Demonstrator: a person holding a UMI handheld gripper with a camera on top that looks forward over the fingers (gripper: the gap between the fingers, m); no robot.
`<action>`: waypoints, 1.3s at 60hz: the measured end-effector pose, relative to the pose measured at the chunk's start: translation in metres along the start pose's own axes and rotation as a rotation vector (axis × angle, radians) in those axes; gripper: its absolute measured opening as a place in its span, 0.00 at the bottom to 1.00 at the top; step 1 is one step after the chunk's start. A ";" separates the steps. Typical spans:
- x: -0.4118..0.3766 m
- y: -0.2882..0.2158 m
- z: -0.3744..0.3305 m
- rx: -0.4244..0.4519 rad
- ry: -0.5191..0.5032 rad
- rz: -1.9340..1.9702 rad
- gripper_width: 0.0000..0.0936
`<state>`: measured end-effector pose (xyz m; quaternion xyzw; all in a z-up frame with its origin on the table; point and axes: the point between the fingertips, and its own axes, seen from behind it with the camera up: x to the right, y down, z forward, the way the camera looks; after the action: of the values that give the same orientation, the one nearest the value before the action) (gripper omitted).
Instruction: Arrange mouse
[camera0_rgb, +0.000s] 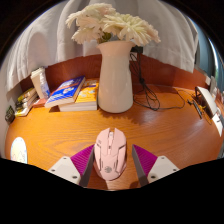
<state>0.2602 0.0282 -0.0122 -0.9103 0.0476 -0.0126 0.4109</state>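
Note:
A pale pink computer mouse (110, 150) lies on the orange wooden table (170, 128), its front pointing away from me. My gripper (112, 160) is open around it. The mouse stands between the two fingers, with a thin strip of table showing at each side. The magenta pads (82, 160) flank its rear half. The mouse's back end is hidden below the fingers.
A tall white vase (115, 75) with white flowers (112, 25) stands just beyond the mouse. Books (70, 93) lie to the vase's left. A black cable (150, 98) runs on the right, with small objects (210, 102) at the table's right edge. A white round object (18, 150) lies at the near left.

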 end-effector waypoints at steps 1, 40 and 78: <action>0.000 -0.001 0.001 -0.001 0.001 0.001 0.74; -0.061 -0.105 -0.073 0.078 0.041 0.037 0.40; -0.371 -0.004 -0.109 -0.023 -0.129 -0.043 0.40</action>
<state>-0.1155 -0.0143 0.0692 -0.9147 0.0013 0.0377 0.4024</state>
